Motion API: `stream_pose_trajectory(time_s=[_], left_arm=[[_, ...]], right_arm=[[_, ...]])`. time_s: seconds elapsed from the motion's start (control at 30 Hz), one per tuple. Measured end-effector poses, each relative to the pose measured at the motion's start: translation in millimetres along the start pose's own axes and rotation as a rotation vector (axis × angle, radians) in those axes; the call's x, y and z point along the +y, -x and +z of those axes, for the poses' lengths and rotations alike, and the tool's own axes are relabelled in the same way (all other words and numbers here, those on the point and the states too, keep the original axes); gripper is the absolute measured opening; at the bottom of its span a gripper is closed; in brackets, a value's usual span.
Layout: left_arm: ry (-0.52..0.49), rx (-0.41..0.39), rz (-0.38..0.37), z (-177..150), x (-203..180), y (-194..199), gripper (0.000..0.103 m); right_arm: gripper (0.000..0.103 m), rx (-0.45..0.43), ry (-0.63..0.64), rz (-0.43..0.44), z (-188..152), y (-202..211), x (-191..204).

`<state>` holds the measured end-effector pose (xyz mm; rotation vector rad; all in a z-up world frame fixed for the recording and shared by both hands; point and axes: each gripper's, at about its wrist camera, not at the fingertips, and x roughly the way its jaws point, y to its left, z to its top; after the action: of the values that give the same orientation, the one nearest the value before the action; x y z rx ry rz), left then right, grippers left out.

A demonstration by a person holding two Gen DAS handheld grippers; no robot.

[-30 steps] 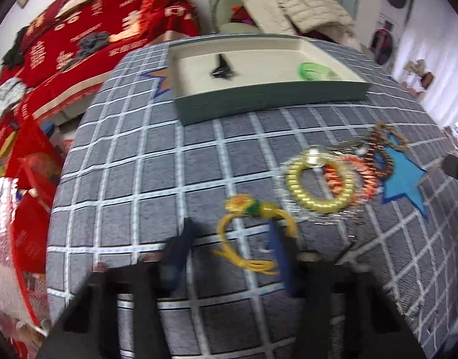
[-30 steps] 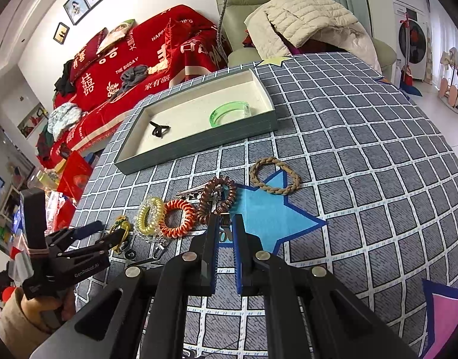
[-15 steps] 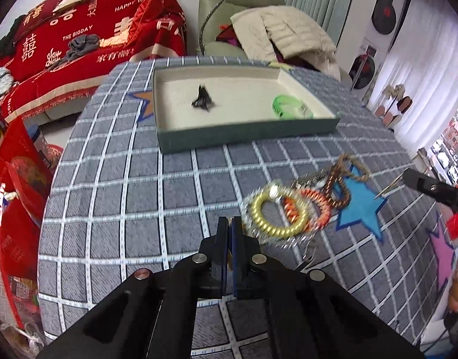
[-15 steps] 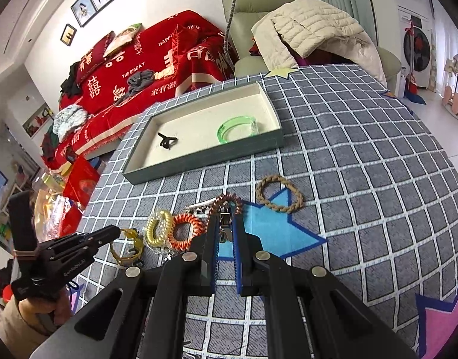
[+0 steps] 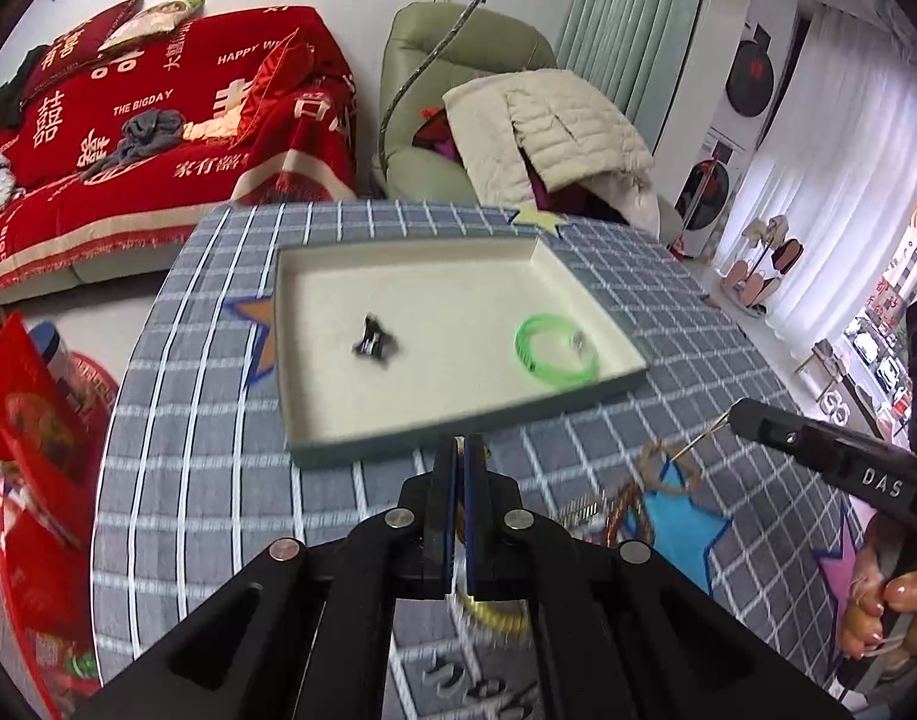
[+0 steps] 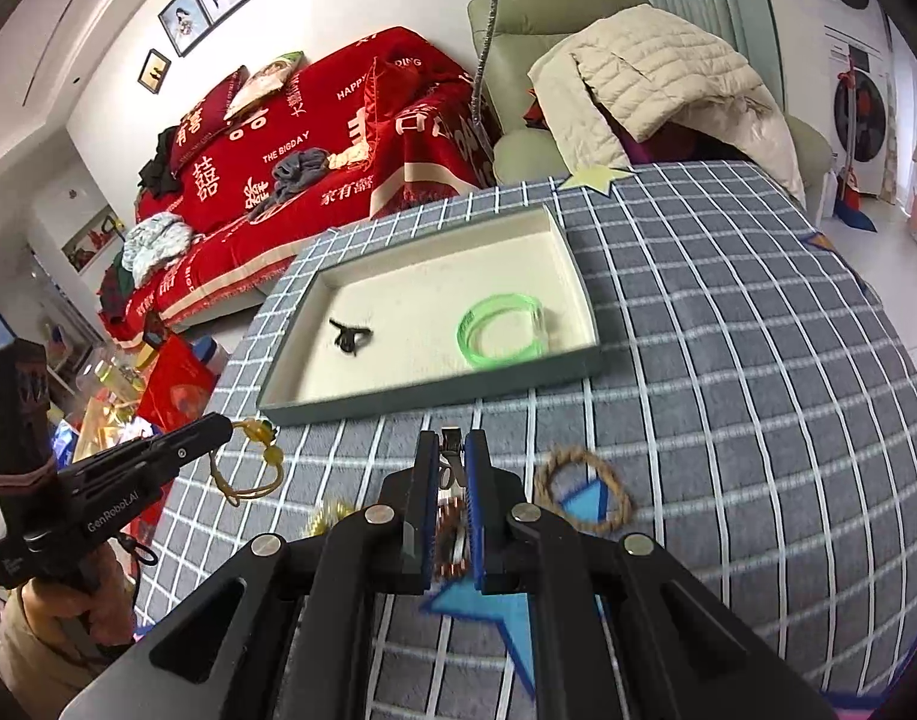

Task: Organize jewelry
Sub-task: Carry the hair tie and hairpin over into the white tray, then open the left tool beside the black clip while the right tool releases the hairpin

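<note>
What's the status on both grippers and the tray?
Left gripper shut on yellow cord bracelet, lifted. Right gripper shut on metal clip. Tray path unobstructed.

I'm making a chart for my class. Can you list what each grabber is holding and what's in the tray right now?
left gripper: shut on the yellow bracelet, which hangs clear above the table
right gripper: shut on a small metal clip
tray: holds a green bangle and a black hair clip, lying apart
table: a brown braided ring lies on a blue star; a brown coil bracelet shows behind the right gripper's fingers
</note>
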<state>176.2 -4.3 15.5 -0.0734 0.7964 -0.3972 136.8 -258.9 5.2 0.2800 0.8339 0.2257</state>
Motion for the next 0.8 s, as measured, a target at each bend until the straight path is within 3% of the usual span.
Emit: stream_pose_trajectory(time_s=[0.4, 0.6, 0.8], left_arm=[[0.006, -0.002, 0.017, 54, 9, -61, 0.021], [0.014, 0.048, 0.043, 54, 23, -91, 0.021], [0.007, 0.092, 0.062, 45, 31, -113, 0.021]], right_arm=[[0.009, 0.051, -0.012, 0.043, 59, -66, -4], [0.009, 0.113, -0.041, 0.1, 73, -112, 3], [0.009, 0.171, -0.036, 0.084, 70, -154, 8]])
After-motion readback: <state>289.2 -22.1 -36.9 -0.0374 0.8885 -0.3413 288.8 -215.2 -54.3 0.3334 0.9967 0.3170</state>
